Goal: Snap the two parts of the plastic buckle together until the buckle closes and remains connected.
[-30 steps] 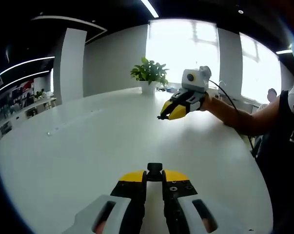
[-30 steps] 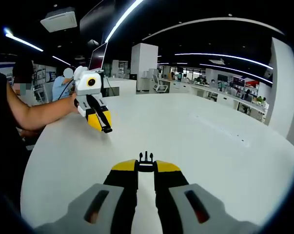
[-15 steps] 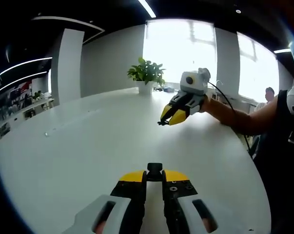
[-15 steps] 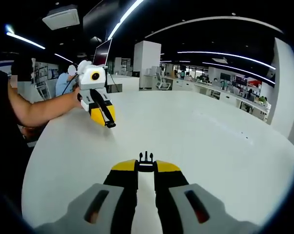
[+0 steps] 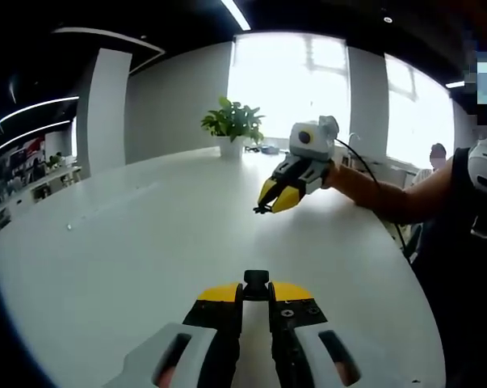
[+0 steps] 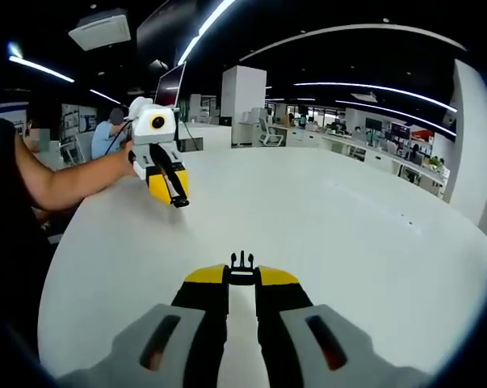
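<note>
In the left gripper view my left gripper (image 5: 256,284) is shut on a black buckle part with a blocky socket end (image 5: 256,280), held above the white table (image 5: 130,242). My right gripper (image 5: 266,204) hangs across from it, held out by an arm, its yellow tips pinching a small black piece. In the right gripper view my right gripper (image 6: 242,268) is shut on the pronged black buckle part (image 6: 242,260). The left gripper (image 6: 177,199) shows at upper left, tips pointing down and right. The two parts are well apart.
A potted green plant (image 5: 231,125) stands at the table's far edge before bright windows. A person's arm (image 5: 388,194) reaches in from the right. A monitor (image 6: 164,93) and office desks lie beyond the table, with people seated at the left (image 6: 106,133).
The two grippers have drawn slightly closer and turned a little toward each other; both stay shut on their buckle parts.
</note>
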Action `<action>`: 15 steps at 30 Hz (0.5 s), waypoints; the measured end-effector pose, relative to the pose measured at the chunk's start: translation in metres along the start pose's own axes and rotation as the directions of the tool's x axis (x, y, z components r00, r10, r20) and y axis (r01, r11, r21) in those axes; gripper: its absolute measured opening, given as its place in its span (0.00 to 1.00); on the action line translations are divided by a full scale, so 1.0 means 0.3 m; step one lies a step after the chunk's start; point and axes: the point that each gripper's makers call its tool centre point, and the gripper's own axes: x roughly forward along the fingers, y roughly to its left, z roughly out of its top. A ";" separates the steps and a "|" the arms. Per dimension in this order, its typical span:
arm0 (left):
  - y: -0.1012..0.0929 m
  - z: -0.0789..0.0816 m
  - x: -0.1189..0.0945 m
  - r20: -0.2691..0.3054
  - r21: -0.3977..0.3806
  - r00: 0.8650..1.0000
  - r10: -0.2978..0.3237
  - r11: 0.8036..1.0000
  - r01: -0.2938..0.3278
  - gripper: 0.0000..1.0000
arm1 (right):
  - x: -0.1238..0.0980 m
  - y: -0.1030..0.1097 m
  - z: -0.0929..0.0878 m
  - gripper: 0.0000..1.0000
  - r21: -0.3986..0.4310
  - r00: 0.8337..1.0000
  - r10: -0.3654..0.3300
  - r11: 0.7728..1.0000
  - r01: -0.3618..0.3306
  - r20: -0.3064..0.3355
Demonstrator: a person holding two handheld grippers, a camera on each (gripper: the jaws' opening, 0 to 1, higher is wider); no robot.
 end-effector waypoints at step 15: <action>-0.058 -0.018 0.014 -0.019 0.018 1.000 -0.018 1.000 0.018 0.10 | -0.011 0.034 -0.016 0.11 -0.002 1.000 0.016 1.000 -0.016 -0.005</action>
